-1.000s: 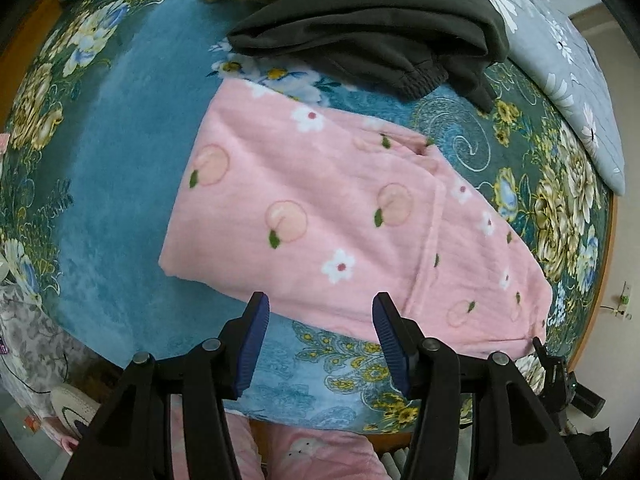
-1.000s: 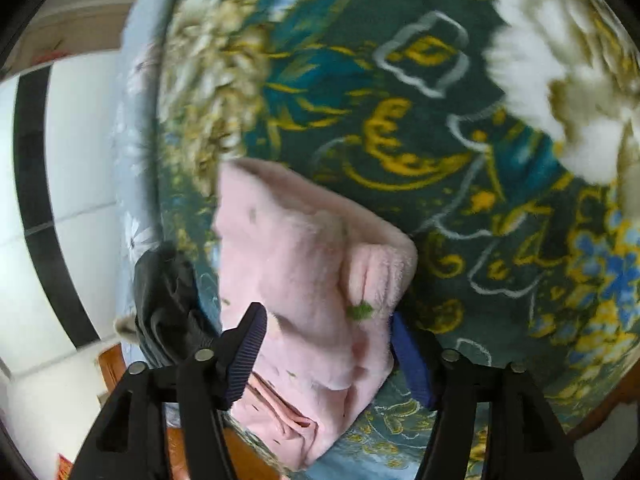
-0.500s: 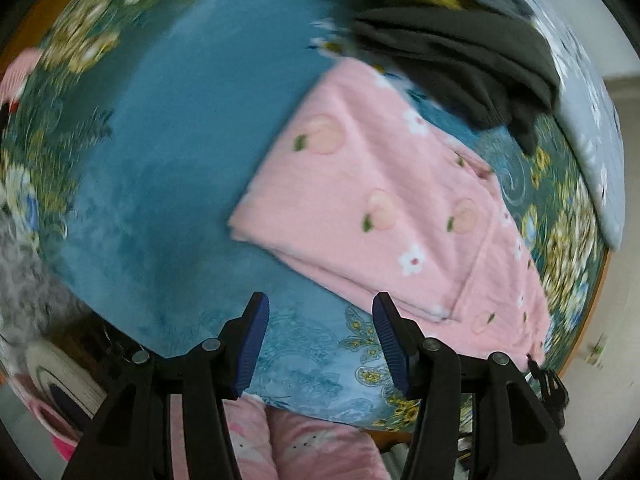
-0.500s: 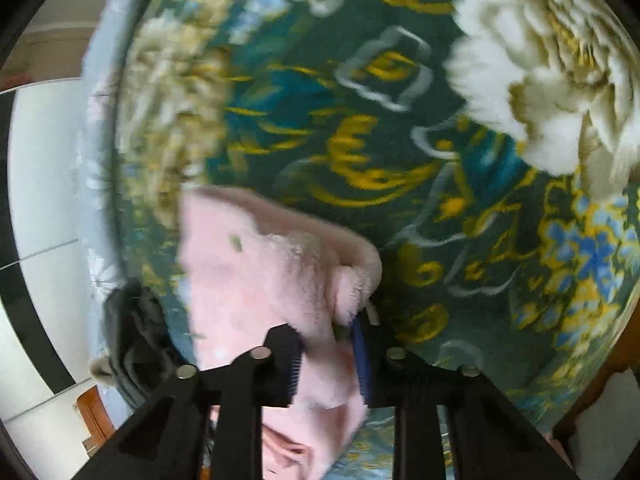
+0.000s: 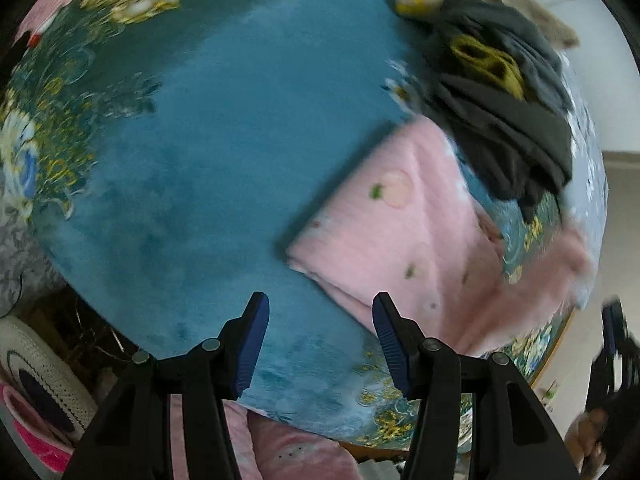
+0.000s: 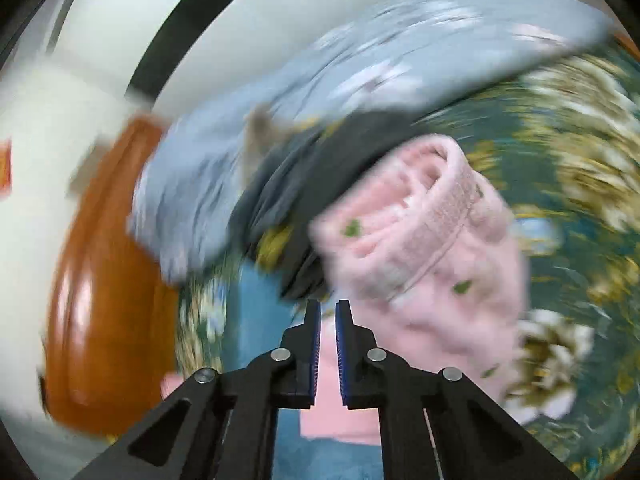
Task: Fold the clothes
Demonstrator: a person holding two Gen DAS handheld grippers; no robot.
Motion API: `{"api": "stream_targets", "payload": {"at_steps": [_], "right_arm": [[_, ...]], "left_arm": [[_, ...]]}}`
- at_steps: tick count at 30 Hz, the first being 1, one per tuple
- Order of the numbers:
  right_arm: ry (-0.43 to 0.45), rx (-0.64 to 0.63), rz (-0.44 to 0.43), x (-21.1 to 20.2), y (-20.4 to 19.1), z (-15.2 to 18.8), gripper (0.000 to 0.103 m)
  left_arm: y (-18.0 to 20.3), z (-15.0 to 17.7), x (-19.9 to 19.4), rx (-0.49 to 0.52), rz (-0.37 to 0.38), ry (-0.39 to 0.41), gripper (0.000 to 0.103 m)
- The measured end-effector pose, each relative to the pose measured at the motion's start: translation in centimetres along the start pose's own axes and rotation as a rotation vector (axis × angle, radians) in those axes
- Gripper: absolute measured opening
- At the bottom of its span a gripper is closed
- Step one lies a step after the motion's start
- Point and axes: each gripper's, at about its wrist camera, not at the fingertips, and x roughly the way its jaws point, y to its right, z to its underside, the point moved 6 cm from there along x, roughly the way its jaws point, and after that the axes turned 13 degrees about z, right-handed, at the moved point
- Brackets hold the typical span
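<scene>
The pink garment point(image 5: 404, 236), printed with peaches and small flowers, lies folded on the bed's teal floral blanket point(image 5: 192, 152), toward the blanket's right side in the left wrist view. Its folded corner points toward the middle of the blanket, and its far end trails to the right edge, where the fabric looks lifted and blurred.

The left gripper point(image 5: 320, 340) hangs above the blanket's near edge with its blue-padded fingers wide apart and nothing between them; the garment's near fold lies just beyond the right finger.

The right gripper point(image 6: 327, 344) has its fingers nearly together, with only a narrow slit between the pads. In its own view pink cloth shows in that slit and below it, and a bunched pink cuff rises just to the right, so it appears clamped on the pink garment's end, though motion blur softens the contact.

A heap of dark grey clothes point(image 5: 508, 128) with a yellow-green knit piece point(image 5: 488, 60) among them sits at the blanket's far right corner, touching the pink garment's far edge. A pale blue flowered quilt point(image 6: 280, 92) lies past that heap, beside a glossy brown wooden headboard point(image 6: 100, 280).

No containers can be made out in either view.
</scene>
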Motion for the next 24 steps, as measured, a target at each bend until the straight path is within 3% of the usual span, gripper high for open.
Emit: {"api": "stream_targets", "payload": {"at_steps": [4,7,12,19,24], "right_arm": [[-0.116,-0.226,0.02,5.6,-8.7,3.8,0.008],[-0.191,-0.25,0.045,8.4,-9.4,6.8,0.008],[-0.207,-0.161,0.124,9.0,-4.4,6.0,0.008],[-0.165,0.028,0.301,4.8,6.7,2.3,0.015],[-0.163,0.111,0.369,1.5,11.6,2.8,0.025]], "left_arm": [[-3.7,-0.3,-1.6,-0.08,0.004,0.028,0.055],[-5.6,-0.5,-2.2,-0.106,0.006,0.04,0.055],[-3.9,-0.8,-0.1,-0.044,0.05,0.006,0.055],[8.2,-2.1,6.3,0.177,0.243,-0.104,0.06],[15.4,-4.2,11.6,0.299,0.283,-0.151,0.06]]}}
